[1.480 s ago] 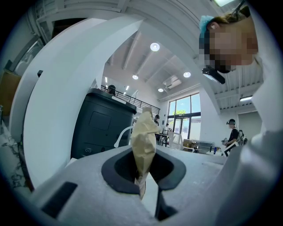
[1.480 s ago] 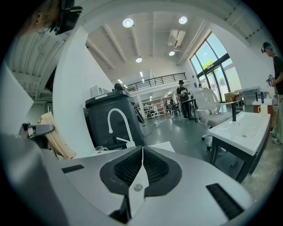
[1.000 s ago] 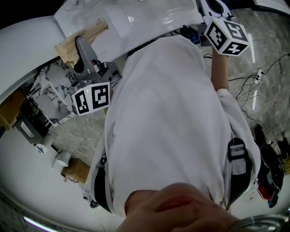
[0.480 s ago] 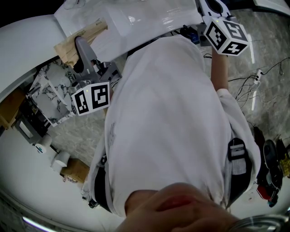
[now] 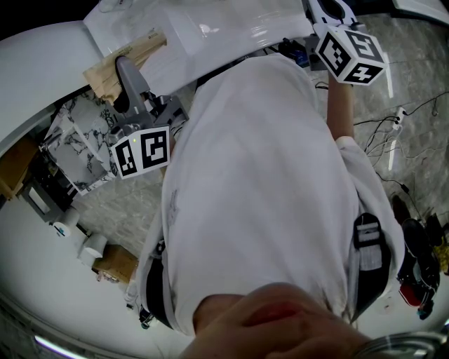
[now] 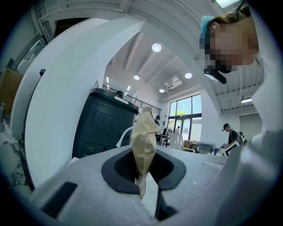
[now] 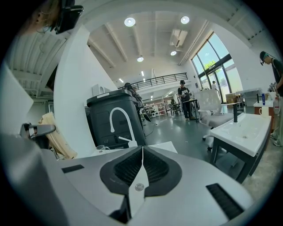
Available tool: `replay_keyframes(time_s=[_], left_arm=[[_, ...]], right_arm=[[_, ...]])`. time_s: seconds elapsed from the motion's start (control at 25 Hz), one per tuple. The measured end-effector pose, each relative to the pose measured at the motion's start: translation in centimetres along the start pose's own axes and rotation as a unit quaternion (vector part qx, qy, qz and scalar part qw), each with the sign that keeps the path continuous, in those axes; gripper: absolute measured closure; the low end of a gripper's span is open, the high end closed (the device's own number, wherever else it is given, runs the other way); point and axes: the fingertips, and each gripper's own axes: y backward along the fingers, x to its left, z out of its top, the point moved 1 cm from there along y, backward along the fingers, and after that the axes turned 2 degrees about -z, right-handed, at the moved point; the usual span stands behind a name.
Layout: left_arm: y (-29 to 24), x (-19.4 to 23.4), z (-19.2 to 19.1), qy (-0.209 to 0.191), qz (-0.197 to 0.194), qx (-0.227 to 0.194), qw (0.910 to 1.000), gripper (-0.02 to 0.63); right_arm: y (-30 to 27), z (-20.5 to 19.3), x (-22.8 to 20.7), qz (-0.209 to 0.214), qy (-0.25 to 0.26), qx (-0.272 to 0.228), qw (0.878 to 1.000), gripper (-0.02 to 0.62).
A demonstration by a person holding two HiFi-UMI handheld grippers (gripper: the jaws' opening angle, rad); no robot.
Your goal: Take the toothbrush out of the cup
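Head view: white shirt (image 5: pixel 259 196) blocks most of the frame, with a tight gap to the desk (image 5: pixel 231 31) edge. Left tongs (image 5: pixel 126 70) sit at that edge, right tongs (image 5: pixel 328 10) at the far corner.
Left gripper view: clamped on crumpled brown paper (image 6: pixel 143 141).
Right gripper view: closed, empty. Open floor ahead, dark cabinet (image 7: pixel 101 114) to the left.
Toothbrush, cup: can't make out.

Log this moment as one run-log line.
left gripper: shut on crumpled brown paper | right gripper: shut, empty | toothbrush: not in view
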Motion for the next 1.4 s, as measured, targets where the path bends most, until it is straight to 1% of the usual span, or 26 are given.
replay_keyframes(time_s=[0.72, 1.4], left_arm=[[0.15, 0.14, 0.07, 0.005, -0.005, 0.0, 1.0, 0.566], [0.27, 0.22, 0.04, 0.01, 0.005, 0.0, 0.9999, 0.566]], right_arm=[[0.55, -0.06, 0.44, 0.003, 0.011, 0.004, 1.0, 0.58], [0.09, 0.01, 0.62, 0.011, 0.017, 0.013, 1.0, 0.58]])
